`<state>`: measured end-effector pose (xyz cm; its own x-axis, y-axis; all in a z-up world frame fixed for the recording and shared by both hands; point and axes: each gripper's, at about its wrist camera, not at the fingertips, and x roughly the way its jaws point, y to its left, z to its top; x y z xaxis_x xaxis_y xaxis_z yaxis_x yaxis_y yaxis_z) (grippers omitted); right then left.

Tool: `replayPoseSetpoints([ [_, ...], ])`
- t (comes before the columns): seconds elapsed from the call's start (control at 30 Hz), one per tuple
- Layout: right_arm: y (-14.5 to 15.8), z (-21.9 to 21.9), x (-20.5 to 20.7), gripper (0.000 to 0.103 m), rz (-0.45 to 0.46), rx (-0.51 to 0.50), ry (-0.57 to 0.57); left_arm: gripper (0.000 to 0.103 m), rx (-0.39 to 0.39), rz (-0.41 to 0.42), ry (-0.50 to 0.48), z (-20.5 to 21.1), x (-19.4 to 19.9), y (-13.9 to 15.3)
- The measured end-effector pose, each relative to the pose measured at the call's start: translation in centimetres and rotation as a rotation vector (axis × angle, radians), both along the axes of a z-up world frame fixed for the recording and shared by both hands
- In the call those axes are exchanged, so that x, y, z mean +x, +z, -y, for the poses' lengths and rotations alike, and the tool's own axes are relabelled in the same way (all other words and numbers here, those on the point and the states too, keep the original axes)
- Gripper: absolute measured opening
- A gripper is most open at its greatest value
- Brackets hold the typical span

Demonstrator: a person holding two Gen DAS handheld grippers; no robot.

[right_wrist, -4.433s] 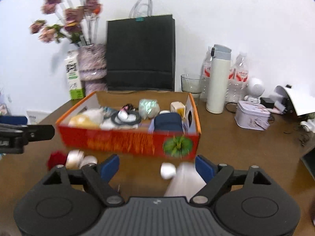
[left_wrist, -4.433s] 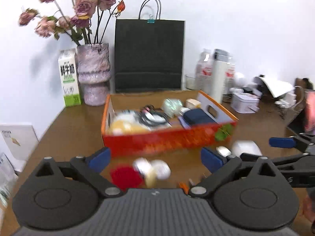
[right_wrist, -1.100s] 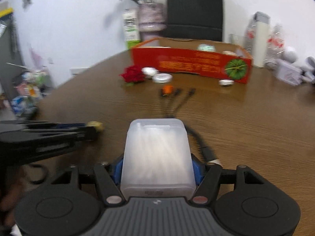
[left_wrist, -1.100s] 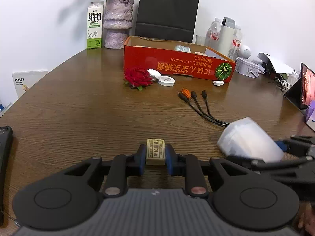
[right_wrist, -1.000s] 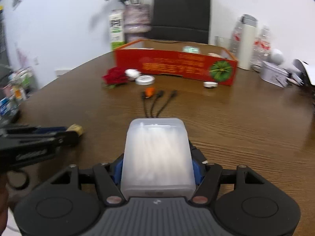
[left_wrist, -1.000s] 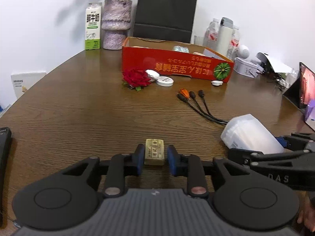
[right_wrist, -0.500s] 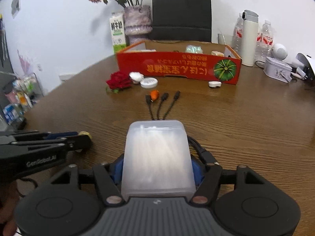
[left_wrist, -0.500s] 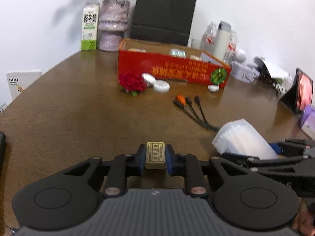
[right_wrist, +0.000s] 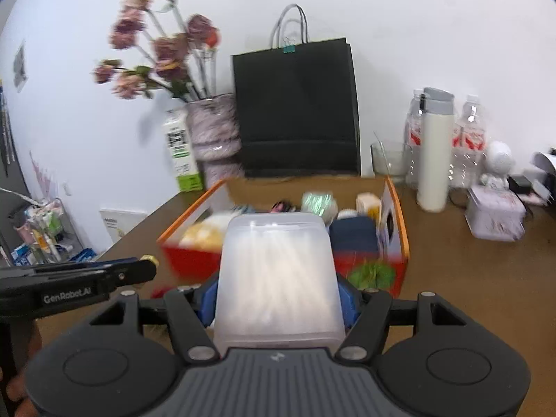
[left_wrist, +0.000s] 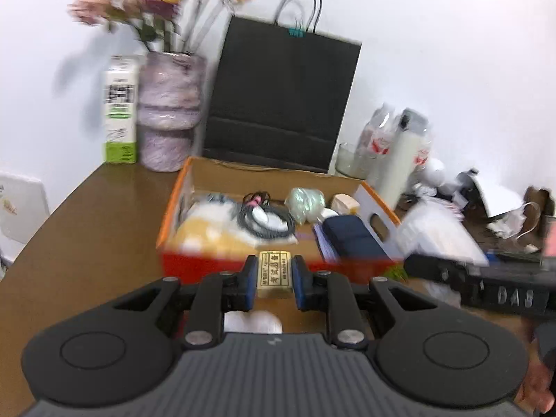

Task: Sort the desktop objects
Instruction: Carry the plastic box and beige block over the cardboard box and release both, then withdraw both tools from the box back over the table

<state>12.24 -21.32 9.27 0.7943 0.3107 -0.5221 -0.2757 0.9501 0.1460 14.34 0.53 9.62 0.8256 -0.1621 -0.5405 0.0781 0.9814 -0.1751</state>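
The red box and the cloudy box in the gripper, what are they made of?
The red box looks like cardboard: plain brown inside walls, printed orange-red outside, and a cut-out handle hole. The cloudy box, held by the right gripper, looks like frosted, see-through plastic with rounded corners; pale, thin sticks show faintly inside.

Bright, even indoor light fills both wrist views, the white wall point(left_wrist: 434, 52) close to washed out. Soft shadows of the dried flowers point(right_wrist: 156, 52) fall on the wall to their left and behind the milk carton point(left_wrist: 120, 107). Motion blur smears the flowers, the orange box point(left_wrist: 180, 264) along its near red wall and the bottles point(left_wrist: 399, 146) at far right in the left view; the black paper bag point(right_wrist: 295, 111) reads sharper in the right view. Fisheye distortion bends the bench point(right_wrist: 486, 295) edge and darkens the frame corners. The translucent plastic container point(right_wrist: 278, 271) glows pale and hazy.
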Motion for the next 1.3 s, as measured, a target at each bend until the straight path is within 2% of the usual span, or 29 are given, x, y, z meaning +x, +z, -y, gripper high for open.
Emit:
replayPoseSetpoints([
  [0.13, 0.3, -1.2, 10.1, 0.064, -0.093, -0.031, -0.066, 0.021, 0.005, -0.118, 0.026, 0.2, 9.6, -1.8],
  [0.2, -1.0, -2.7, 14.0, 0.064, -0.136, -0.107, -0.082, 0.021, 0.007, -0.177, 0.060, -0.4, 13.1, -3.7],
  [0.27, -3.0, -3.5, 17.0, 0.064, -0.206, -0.095, -0.075, 0.021, -0.038, -0.250, 0.064, -1.0, 15.3, -5.7],
  [0.33, -5.0, -4.1, 19.2, 0.064, -0.277, -0.082, -0.071, 0.022, -0.036, -0.281, 0.058, -1.1, 16.2, -6.7],
  [0.4, -6.7, -4.7, 20.3, 0.065, -0.320, -0.086, -0.075, 0.023, 0.025, -0.247, 0.067, -0.7, 16.0, -6.8],
  [0.47, -7.2, -5.0, 19.9, 0.064, -0.308, -0.088, -0.073, 0.038, 0.037, -0.226, 0.064, -0.9, 15.5, -6.3],
  [0.53, -6.4, -4.7, 19.7, 0.069, -0.320, -0.067, -0.067, 0.047, -0.006, -0.212, 0.055, -1.7, 15.3, -5.6],
  [0.57, -5.8, -4.3, 19.5, 0.072, -0.312, -0.045, -0.064, 0.048, -0.015, -0.198, 0.057, -1.9, 15.0, -4.8],
  [0.6, -4.9, -3.6, 19.0, 0.076, -0.294, -0.027, -0.066, 0.049, -0.003, -0.181, 0.065, -1.9, 14.6, -4.0],
  [0.77, -1.5, -2.4, 16.8, 0.076, -0.214, -0.053, -0.111, 0.073, 0.065, -0.147, 0.069, -1.1, 11.7, -0.9],
  [0.8, -1.2, -2.2, 15.9, 0.076, -0.209, -0.056, -0.108, 0.075, 0.082, -0.143, 0.070, -0.8, 10.5, -0.6],
  [0.87, -0.9, -1.8, 13.3, 0.076, -0.185, -0.057, -0.102, 0.093, 0.107, -0.118, 0.064, -0.3, 6.7, -0.2],
  [0.93, -0.7, -1.5, 9.7, 0.077, -0.135, -0.064, -0.082, 0.103, 0.094, -0.045, 0.008, -0.2, 2.0, -0.2],
  [1.0, -1.0, -1.3, 5.7, 0.080, -0.092, -0.087, -0.062, 0.103, 0.082, -0.004, -0.025, -0.1, -2.6, -0.9],
  [1.07, -1.6, -1.3, 1.9, 0.080, -0.066, -0.125, -0.033, 0.103, 0.080, -0.004, -0.008, -0.1, -6.5, -1.9],
  [1.2, -4.2, -1.3, -5.9, 0.083, -0.052, -0.204, 0.017, 0.103, 0.144, 0.048, 0.040, 0.3, -13.0, -4.6],
  [1.3, -6.4, -0.9, -10.4, 0.083, -0.077, -0.148, -0.001, 0.103, 0.160, 0.026, 0.012, 0.5, -16.3, -6.6],
])
